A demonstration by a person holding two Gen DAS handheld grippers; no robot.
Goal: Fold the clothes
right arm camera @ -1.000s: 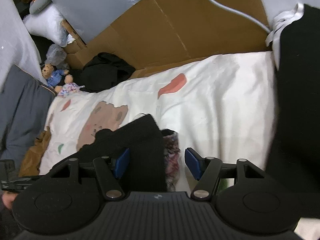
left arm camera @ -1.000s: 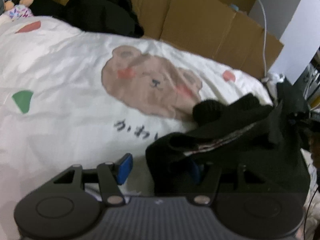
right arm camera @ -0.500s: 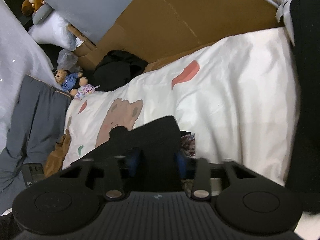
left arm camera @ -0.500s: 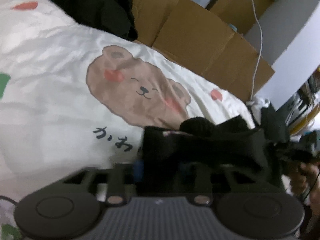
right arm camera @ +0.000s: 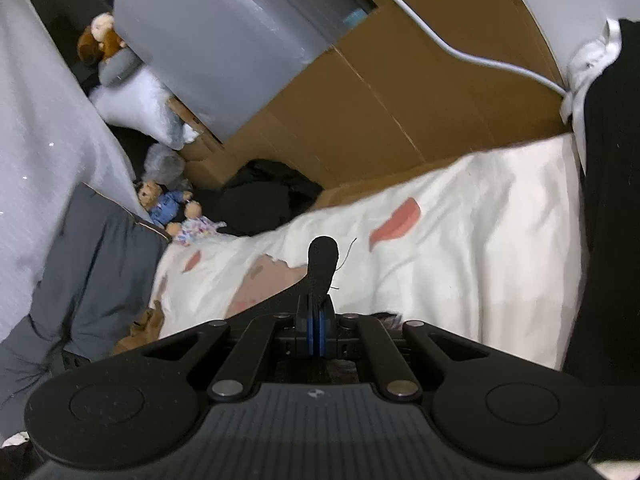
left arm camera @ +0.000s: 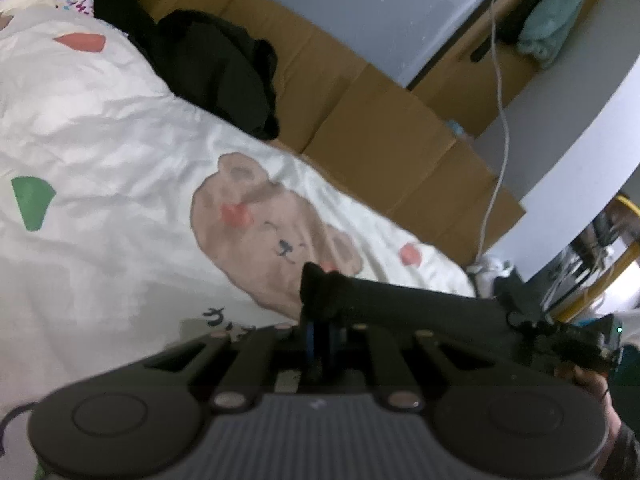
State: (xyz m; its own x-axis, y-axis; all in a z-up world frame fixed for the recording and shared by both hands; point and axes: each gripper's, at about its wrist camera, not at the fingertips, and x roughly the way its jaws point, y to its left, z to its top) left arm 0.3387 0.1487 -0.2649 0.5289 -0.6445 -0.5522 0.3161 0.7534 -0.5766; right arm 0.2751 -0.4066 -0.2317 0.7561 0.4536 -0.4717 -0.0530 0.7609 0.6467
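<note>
Now that both sets of jaws have closed within the last second, a black garment (left arm camera: pixel 404 300) is gripped at two points and stretched between them above the bed. The left gripper (left arm camera: pixel 320 334) is seen shut on one bunched end of the cloth, with a tuft standing up just past the blue pads (left arm camera: pixel 310 334). The right gripper (right arm camera: pixel 316 320) is likewise shut on the other end, where a rolled corner of the black garment (right arm camera: pixel 322 264) projects above the jaws. In the earlier pictures both pairs of jaws stood apart, and the cloth lay slack and crumpled on the white bedcover (left arm camera: pixel 104 152); it is now drawn into a taut band clear of the bear print (left arm camera: pixel 276 232). From this it is judged that the grasp is complete and that the piece is ready to be spread or doubled over; no fold is yet seen. A second dark heap (left arm camera: pixel 216 64) lies well apart against the cardboard panels (left arm camera: pixel 380 120) and is untouched. A hand (left arm camera: pixel 588 376) is partly seen at the right gripper in the left view.
</note>
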